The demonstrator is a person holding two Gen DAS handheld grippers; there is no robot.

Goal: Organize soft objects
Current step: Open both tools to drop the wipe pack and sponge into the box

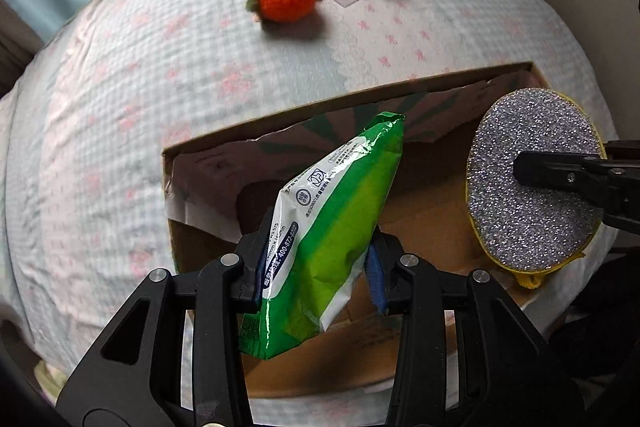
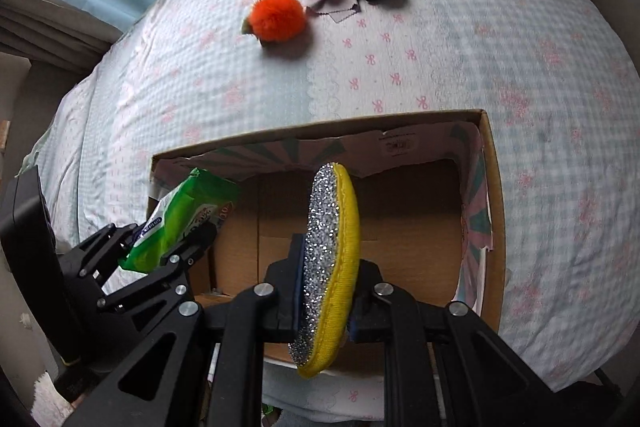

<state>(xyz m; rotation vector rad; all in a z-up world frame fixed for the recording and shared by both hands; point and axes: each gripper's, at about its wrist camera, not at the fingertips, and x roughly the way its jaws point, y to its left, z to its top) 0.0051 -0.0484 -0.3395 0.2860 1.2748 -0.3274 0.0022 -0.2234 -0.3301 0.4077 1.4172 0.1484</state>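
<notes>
Wipes pack (image 1: 336, 223) tilts up-right; sponge (image 2: 330, 267) stands on edge

The left gripper (image 1: 316, 267) was matte black plastic, its two arms built as open triangular frames with cut-outs. Round silver screw heads sat at the pivots behind the jaws, and blue pads lined the inner faces of the jaws. The right gripper (image 2: 324, 291) was the same: black linkages, silver screws, blue pads.
</notes>
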